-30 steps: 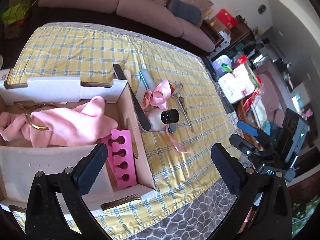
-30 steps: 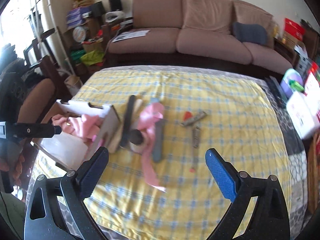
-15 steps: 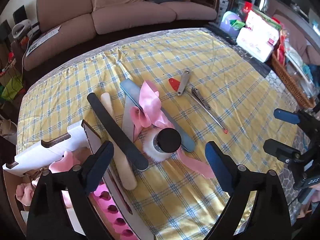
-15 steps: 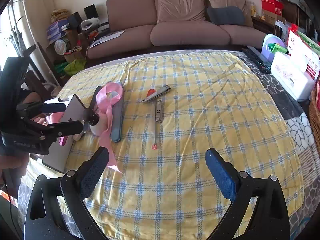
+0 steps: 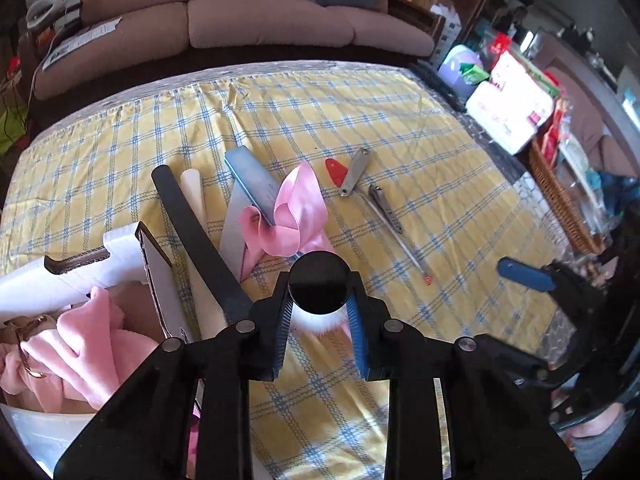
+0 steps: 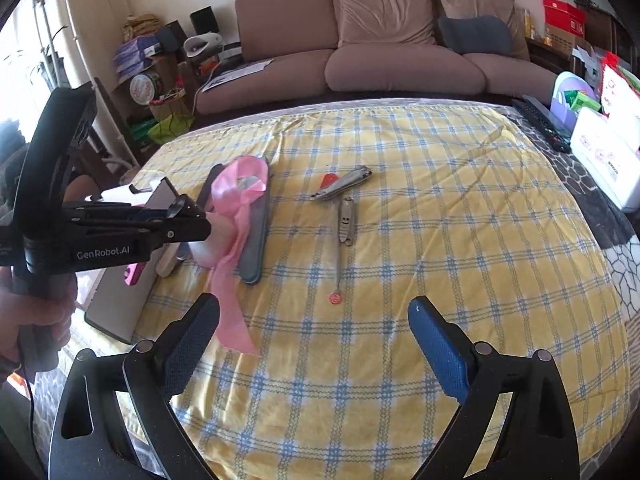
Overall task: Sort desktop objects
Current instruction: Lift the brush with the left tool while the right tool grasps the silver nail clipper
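Now left tool (image 5: 320,322) around black-capped bottle (image 5: 319,289).

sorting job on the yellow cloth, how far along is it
Early. The box already holds a pink cloth. In hand: the left gripper is shut on the black-capped bottle; the right gripper is open. Nail files, nail clippers and pink ribbon remain on the cloth.

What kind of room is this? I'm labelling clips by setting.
Most likely a home living room: a brown sofa stands behind a table under a yellow checked cloth, with cluttered boxes in the corner.
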Action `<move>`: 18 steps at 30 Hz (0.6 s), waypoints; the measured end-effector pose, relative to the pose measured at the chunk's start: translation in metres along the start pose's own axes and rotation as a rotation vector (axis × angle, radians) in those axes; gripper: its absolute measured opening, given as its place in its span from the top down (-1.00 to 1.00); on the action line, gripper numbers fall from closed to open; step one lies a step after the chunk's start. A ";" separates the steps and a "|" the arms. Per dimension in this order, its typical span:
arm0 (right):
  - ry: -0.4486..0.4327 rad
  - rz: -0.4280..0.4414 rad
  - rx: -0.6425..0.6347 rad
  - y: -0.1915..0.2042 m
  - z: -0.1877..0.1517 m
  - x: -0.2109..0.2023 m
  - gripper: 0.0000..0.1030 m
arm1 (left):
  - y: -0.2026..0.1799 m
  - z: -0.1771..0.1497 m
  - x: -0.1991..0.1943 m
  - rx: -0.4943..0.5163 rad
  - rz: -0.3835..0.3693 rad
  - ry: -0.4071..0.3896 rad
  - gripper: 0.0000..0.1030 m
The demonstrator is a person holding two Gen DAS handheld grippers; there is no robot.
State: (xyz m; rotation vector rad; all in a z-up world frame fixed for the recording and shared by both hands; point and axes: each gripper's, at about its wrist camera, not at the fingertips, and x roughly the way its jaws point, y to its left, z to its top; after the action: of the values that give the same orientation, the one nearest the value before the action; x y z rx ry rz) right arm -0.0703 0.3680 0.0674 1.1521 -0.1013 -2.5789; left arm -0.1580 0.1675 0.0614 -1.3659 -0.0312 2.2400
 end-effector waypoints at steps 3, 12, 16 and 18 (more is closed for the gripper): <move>-0.016 0.097 0.030 0.008 0.003 0.001 -0.65 | 0.011 0.000 -0.014 -0.113 -0.170 0.003 0.52; -0.106 0.199 -0.090 0.058 0.008 -0.017 -0.62 | 0.036 -0.009 -0.034 -0.313 -0.424 0.016 0.52; -0.094 0.190 -0.106 0.068 0.010 -0.012 -0.62 | 0.042 -0.013 -0.043 -0.336 -0.448 0.009 0.52; -0.093 0.162 -0.114 0.065 0.012 -0.013 -0.62 | 0.046 -0.014 -0.053 -0.329 -0.438 -0.010 0.52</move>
State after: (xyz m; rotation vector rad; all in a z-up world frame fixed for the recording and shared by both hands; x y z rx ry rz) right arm -0.0547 0.3094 0.0970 0.9443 -0.0646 -2.4606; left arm -0.1461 0.1016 0.0854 -1.3506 -0.6635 1.9229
